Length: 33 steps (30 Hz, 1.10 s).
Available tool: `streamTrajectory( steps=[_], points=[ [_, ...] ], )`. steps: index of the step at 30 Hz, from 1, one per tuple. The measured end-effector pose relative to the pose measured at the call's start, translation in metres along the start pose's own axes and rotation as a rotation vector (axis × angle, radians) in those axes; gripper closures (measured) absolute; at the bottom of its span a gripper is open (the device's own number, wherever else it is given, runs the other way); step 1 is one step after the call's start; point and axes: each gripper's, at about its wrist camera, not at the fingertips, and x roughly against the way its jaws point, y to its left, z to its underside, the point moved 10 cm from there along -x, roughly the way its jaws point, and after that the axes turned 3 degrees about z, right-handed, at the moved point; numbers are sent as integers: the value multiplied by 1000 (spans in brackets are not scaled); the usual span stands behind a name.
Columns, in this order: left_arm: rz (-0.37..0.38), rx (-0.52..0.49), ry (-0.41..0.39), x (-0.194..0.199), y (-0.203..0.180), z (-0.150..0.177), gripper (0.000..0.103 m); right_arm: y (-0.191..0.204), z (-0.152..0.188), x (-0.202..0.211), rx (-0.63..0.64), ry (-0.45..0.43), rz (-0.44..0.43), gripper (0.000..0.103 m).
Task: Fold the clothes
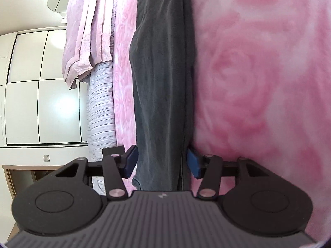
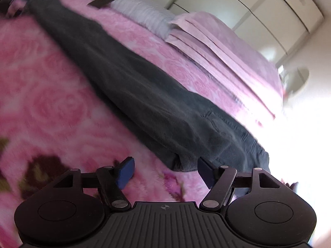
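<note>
Left wrist view: my left tool point(image 1: 161, 163) stands wide open, its blue pads on either side of the near end of the dark grey trousers point(image 1: 163, 72). It has nothing pinched yet, and I cannot tell whether the pads touch the cloth. The trousers lie as one long narrow strip on the pink rose blanket point(image 1: 258, 82), which I judge to be leg laid over leg. The crosswise folds look still to come.

Right wrist view: my right tool point(image 2: 165, 172) is also wide open and empty. The waistband end of the trousers point(image 2: 144, 95) sits just beyond it, nearer the right pad, and the strip runs away to the far left. Folded pink laundry point(image 2: 223, 57) lies beyond, apart from it.
</note>
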Motion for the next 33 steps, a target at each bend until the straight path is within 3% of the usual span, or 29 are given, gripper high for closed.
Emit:
streamTrajectory(
  steps=[3, 8, 11, 12, 13, 14, 16, 21, 25, 33],
  points=[
    [-3, 1, 3, -7, 2, -1, 66, 6, -2, -12, 162, -24, 39, 34],
    [18, 29, 10, -12, 1, -2, 90, 25, -10, -32, 466, -74, 41, 34],
    [35, 76, 10, -12, 7, -2, 91, 31, -14, -42, 559, -109, 34, 34],
    [41, 83, 10, -12, 8, -2, 91, 31, -15, -45, 581, -125, 46, 42],
    [46, 87, 11, -10, 10, -2, 92, 29, -16, -49, 596, -126, 52, 72],
    [52, 87, 13, -9, 11, -2, 94, 27, -17, -53, 607, -128, 56, 87],
    [52, 95, 16, -2, 18, 0, 96, 24, -20, -53, 600, -136, 48, 93],
    [38, 128, 17, 41, 36, 1, 99, 10, -26, -7, 562, -138, 19, 98],
    [69, 144, 15, 99, 25, -6, 99, 0, -29, 31, 534, -139, -6, 98],
    [191, 156, 48, 215, -63, -3, 99, 38, 32, 114, 518, -127, -94, 97]
  ],
)
